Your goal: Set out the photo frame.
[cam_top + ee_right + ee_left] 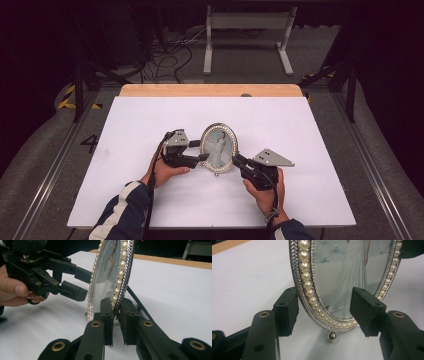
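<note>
The right gripper (115, 315) pinches the lower rim of the oval silver, pearl-edged photo frame (219, 148), upright at table centre. The left gripper (324, 312), at the frame's nine o'clock, straddles its edge, jaws apart. The left gripper view reveals the frame's ball foot (332, 336); the right gripper view its rear strut (138, 302).

Table (150, 210) under a white sheet; bare wooden strip (210, 90) along the far edge; oval pearl-rimmed picture frame (219, 147) stands upright on it, near centre.

A recording lab or studio. Black curtains (45, 60) surround the white tabletop (150, 115). Loose cables (167, 57) and metal rails (55, 165) cross the grey floor (250, 67).
</note>
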`<state>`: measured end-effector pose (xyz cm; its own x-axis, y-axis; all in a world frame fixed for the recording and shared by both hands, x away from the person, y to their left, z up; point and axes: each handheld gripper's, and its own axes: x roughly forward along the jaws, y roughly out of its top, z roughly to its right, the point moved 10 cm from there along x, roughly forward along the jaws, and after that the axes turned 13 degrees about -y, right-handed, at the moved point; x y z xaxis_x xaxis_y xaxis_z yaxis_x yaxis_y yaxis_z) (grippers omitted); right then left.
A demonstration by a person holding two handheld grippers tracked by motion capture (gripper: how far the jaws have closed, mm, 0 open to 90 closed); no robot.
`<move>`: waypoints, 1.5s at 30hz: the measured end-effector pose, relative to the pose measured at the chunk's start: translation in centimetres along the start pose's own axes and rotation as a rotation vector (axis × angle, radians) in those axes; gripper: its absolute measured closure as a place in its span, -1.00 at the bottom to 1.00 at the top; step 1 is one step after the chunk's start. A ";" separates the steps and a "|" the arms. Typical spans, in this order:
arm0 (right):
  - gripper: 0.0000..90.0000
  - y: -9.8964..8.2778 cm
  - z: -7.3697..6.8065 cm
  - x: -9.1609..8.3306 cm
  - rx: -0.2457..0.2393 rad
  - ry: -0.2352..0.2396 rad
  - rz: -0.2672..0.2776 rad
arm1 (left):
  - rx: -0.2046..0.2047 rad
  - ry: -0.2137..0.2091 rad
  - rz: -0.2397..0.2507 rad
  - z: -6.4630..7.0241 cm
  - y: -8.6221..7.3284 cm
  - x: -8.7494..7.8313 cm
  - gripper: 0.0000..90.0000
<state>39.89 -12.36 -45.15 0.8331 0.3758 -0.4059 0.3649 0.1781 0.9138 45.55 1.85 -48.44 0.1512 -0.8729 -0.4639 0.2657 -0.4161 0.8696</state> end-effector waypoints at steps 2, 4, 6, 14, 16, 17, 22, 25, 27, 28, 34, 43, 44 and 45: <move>0.81 0.0 0.0 0.0 0.000 -0.003 0.000 | 0.003 0.013 0.019 -0.1 0.3 -0.2 -0.05; 0.81 0.0 -0.1 0.0 -0.001 -0.003 0.002 | -0.008 0.010 0.031 -0.1 0.4 -0.2 -0.03; 0.81 0.0 -0.1 0.0 -0.002 -0.004 0.002 | -0.012 0.011 0.031 -0.1 0.3 -0.2 -0.01; 0.81 0.1 0.0 0.0 -0.002 -0.008 0.001 | -0.016 0.040 0.018 -0.4 0.2 -0.5 0.24; 0.81 0.1 0.0 0.0 -0.002 -0.008 0.001 | -0.008 0.049 0.012 -0.4 0.2 -0.5 0.26; 0.80 0.1 0.1 0.0 0.001 -0.005 0.001 | -0.007 0.047 0.011 -0.4 0.2 -0.5 0.27; 0.80 0.2 0.5 -0.1 0.009 -0.011 -0.002 | 0.015 0.047 -0.017 0.0 0.1 -0.7 0.31; 0.79 0.2 0.9 -0.1 0.021 -0.017 -0.004 | 0.031 0.047 -0.025 0.3 0.1 -0.8 0.35; 0.78 0.1 1.1 -0.1 0.026 -0.019 -0.008 | 0.027 0.045 -0.024 0.4 0.1 -0.9 0.37; 0.78 0.1 1.2 -0.1 0.027 -0.020 -0.009 | 0.031 0.048 -0.025 0.4 0.1 -0.9 0.39; 0.77 0.1 1.4 -0.1 0.024 -0.024 -0.013 | 0.030 0.058 -0.027 0.7 0.0 -1.1 0.44; 0.76 0.3 2.1 0.1 0.048 -0.032 -0.011 | 0.039 0.081 -0.057 1.4 -0.2 -1.4 0.60; 0.76 0.3 2.1 0.2 0.053 -0.034 -0.013 | 0.036 0.078 -0.055 1.5 -0.3 -1.5 0.63; 0.76 0.3 2.2 0.2 0.054 -0.036 -0.012 | 0.033 0.077 -0.055 1.5 -0.3 -1.5 0.63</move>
<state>41.08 -14.19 -44.90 0.8428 0.3405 -0.4169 0.3959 0.1326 0.9087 43.79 2.88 -47.75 0.2100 -0.8271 -0.5214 0.2439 -0.4721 0.8471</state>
